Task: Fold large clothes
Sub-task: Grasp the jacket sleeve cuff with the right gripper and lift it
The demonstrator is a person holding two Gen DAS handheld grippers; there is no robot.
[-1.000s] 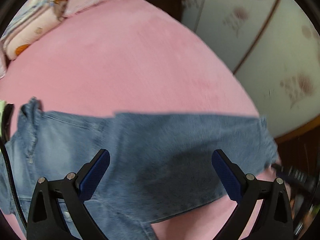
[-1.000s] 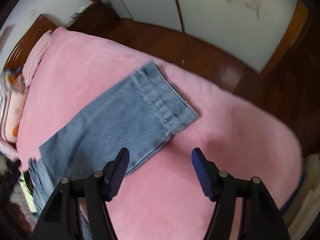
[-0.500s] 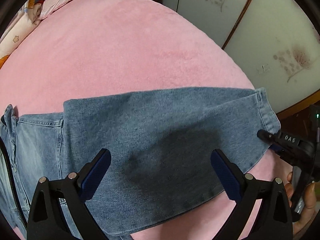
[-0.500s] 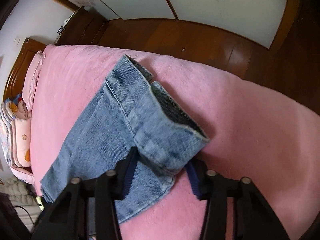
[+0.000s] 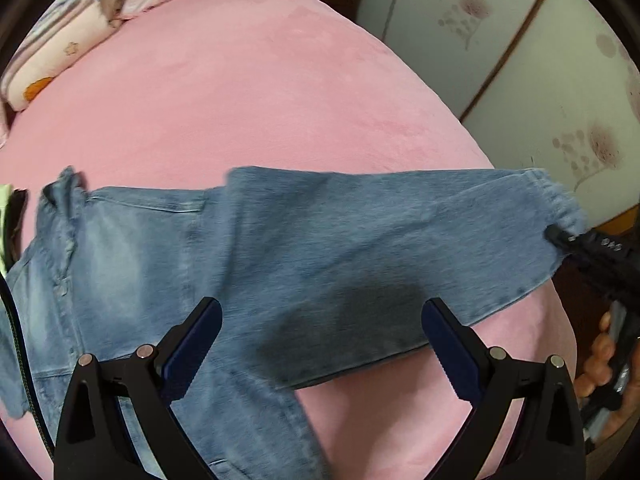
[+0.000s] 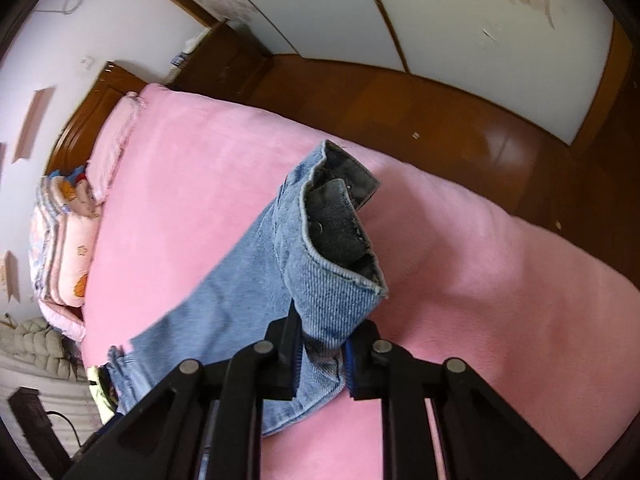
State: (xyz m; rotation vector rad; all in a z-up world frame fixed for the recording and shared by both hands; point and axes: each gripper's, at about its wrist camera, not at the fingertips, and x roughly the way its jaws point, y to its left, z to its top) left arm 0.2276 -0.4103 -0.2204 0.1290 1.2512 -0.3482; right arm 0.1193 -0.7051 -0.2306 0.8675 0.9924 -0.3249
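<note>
A pair of blue jeans lies across the pink bed, waist at the left, one leg stretched to the right. My left gripper is open and empty, hovering above the middle of that leg. My right gripper is shut on the leg's hem and holds it lifted off the bed, so the cuff gapes open. In the left wrist view the right gripper shows at the far right, clamped on the hem.
Pillows and folded bedding lie at the head of the bed. A dark wooden nightstand stands beside it. The wooden floor and sliding wardrobe doors run along the bed's far edge.
My right gripper closed on the hem of the jeans leg and lifted it off the bed. My left gripper stayed open above the leg.
</note>
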